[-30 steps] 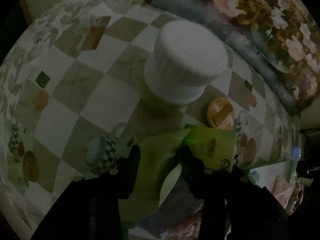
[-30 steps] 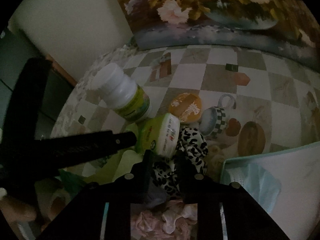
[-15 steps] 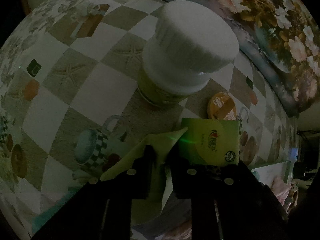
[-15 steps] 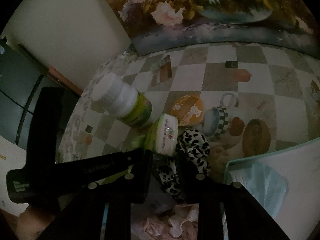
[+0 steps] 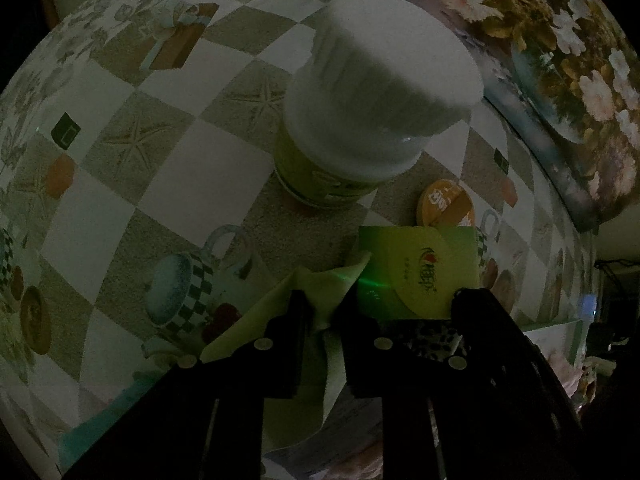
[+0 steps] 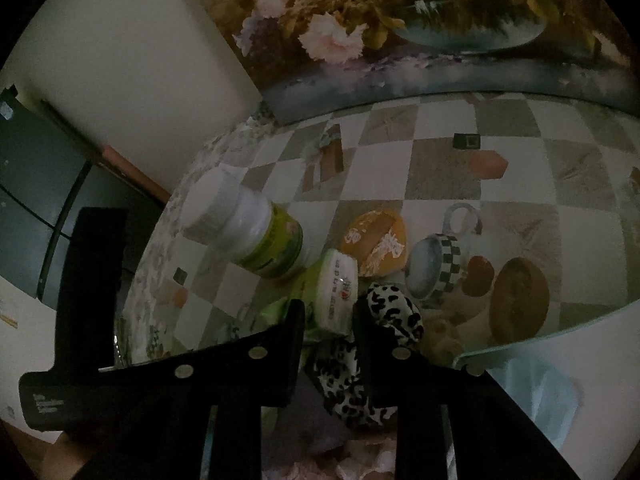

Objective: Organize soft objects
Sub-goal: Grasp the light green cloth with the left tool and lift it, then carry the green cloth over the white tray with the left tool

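My left gripper [image 5: 322, 305] is shut on a fold of pale green cloth [image 5: 276, 320], which trails down between the fingers. Just right of it lies a green tissue pack [image 5: 416, 268], with a leopard-print scrunchie [image 5: 436, 340] below it. In the right wrist view my right gripper [image 6: 328, 314] is shut on the leopard-print scrunchie [image 6: 396, 316]; the tissue pack [image 6: 336, 292] sits just beyond the fingertips. The left gripper's black body [image 6: 96, 280] crosses the left of that view.
A white-capped bottle [image 5: 380, 92] with a green label stands close behind the pack, beside a round orange lid [image 5: 446, 204]. A teal-rimmed white tray [image 6: 560, 332] holding a pale blue item lies at the right. Grey cloth [image 6: 304, 420] and pink cloth [image 6: 360, 468] lie under the grippers. A floral painting [image 6: 400, 20] backs the table.
The left jaws have closed from a wide stance onto the green cloth. The right gripper has kept its hold on the scrunchie while its view tilted a little.
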`<state>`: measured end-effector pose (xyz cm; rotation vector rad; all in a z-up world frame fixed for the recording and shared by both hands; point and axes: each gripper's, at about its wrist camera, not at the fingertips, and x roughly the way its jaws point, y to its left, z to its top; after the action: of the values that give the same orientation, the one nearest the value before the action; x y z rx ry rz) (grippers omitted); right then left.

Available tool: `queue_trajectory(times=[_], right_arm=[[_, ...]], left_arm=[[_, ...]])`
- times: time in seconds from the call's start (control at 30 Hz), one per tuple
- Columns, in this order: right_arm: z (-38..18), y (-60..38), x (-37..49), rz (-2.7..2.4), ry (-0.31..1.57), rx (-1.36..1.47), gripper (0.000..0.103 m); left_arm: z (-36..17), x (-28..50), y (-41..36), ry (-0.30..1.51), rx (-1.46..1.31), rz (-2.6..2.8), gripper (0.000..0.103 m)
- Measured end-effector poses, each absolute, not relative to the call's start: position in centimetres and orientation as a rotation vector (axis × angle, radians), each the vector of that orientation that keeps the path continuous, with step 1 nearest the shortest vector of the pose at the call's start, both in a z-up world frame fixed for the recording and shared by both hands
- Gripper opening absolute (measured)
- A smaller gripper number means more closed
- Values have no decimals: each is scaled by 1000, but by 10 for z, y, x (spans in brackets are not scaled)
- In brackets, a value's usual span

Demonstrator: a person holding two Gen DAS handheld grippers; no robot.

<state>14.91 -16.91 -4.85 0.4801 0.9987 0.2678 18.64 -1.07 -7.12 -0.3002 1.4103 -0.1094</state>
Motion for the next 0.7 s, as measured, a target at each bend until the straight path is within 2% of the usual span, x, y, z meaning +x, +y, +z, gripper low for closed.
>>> queue_trajectory(times=[0.13, 0.2, 0.37, 0.7], right_arm=[[-46, -168, 147, 257, 985, 463, 24], [-45, -168, 146, 256, 980, 461, 23], [-36, -171, 143, 253, 961, 465, 23], [-15, -179, 129, 237, 932, 467, 22]], left_arm=[[-71, 187, -7, 1402, -320, -112, 17], [-70, 187, -2, 1396, -344, -110, 11], [-66, 187, 8, 1374, -382, -100, 7], [-30, 179, 14, 1288, -393, -107, 6]])
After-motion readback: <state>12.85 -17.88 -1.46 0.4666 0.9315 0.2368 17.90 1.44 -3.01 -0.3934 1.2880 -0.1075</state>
